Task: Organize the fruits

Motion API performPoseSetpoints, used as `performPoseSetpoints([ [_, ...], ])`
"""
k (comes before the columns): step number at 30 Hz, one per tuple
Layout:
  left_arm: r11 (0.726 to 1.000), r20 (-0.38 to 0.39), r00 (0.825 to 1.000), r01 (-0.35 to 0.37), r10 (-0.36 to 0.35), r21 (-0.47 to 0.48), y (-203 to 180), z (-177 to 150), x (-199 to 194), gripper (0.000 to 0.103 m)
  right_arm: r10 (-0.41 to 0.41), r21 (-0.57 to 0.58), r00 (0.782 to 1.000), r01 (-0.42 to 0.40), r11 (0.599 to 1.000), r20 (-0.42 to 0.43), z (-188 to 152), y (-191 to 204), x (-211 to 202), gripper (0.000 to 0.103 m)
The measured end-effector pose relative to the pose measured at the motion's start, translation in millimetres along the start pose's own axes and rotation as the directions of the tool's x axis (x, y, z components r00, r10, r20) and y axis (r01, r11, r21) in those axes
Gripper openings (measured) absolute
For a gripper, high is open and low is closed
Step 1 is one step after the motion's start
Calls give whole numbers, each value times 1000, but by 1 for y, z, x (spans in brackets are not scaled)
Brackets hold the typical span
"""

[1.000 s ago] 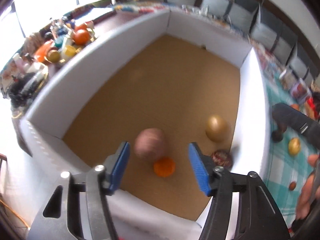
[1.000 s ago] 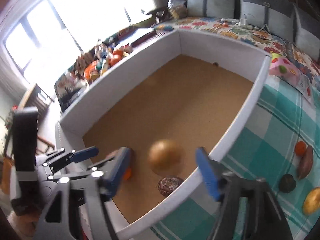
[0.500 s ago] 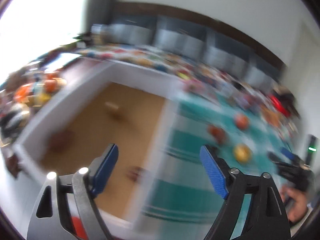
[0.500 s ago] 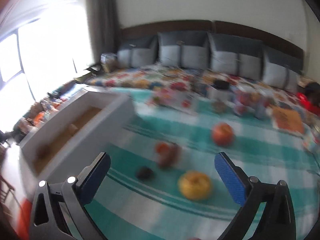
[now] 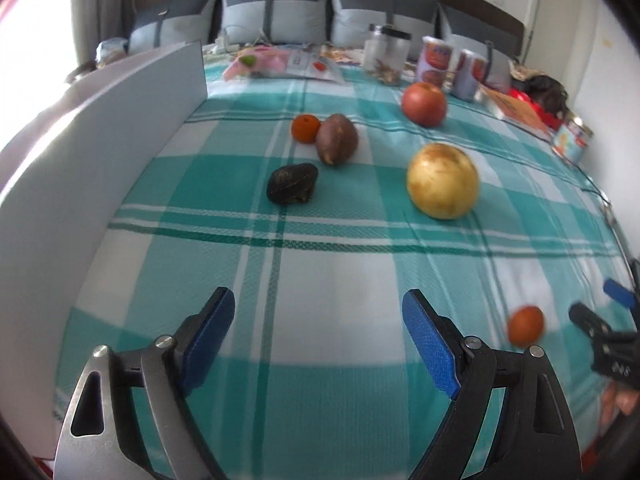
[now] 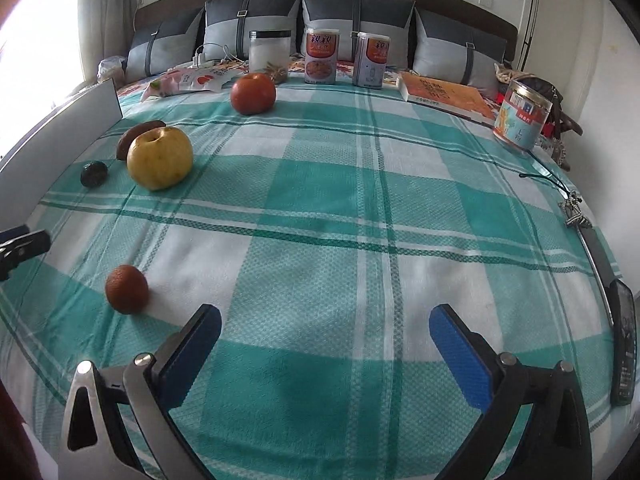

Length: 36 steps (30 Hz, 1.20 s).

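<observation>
Between picks: my left gripper (image 5: pixel 316 340) and right gripper (image 6: pixel 324 344) gape empty (nothing held); next, I'd close the right on the small orange fruit (image 6: pixel 126 289), lower left.

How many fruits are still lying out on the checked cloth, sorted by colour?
Red: 1, the red apple
Yellow: 1, the yellow apple
Orange: 2, the small orange fruit and the orange fruit near the front
Brown: 1, the brown fruit
Black: 1, the dark fruit
Total: 6
</observation>
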<state>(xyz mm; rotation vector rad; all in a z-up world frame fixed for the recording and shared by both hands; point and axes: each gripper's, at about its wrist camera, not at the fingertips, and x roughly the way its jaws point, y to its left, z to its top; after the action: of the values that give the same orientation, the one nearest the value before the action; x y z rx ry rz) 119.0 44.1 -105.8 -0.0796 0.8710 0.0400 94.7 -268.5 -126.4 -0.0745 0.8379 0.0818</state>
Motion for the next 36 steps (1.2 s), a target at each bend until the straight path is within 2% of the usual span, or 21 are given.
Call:
performPoseSetpoints([
  [2, 1000, -40, 999, -12, 11, -12, -2, 0, 15, 87, 4, 8, 1000, -4, 1000, -17, 0, 1, 6, 103],
  [5, 997, -15, 998, -62, 63, 38, -11, -5, 18, 90, 8, 14, 999, -7, 1000, -41, -6, 3, 13, 103],
  [10, 998, -22, 998, -54, 55, 35, -11, -5, 22, 93, 42, 40, 998, -40, 998, -50, -6, -2, 17, 103],
  [36, 997, -23, 998, -59, 60, 40, -13, -5, 24, 95, 34, 33, 998, -33, 999, -50, -6, 0, 18, 103],
])
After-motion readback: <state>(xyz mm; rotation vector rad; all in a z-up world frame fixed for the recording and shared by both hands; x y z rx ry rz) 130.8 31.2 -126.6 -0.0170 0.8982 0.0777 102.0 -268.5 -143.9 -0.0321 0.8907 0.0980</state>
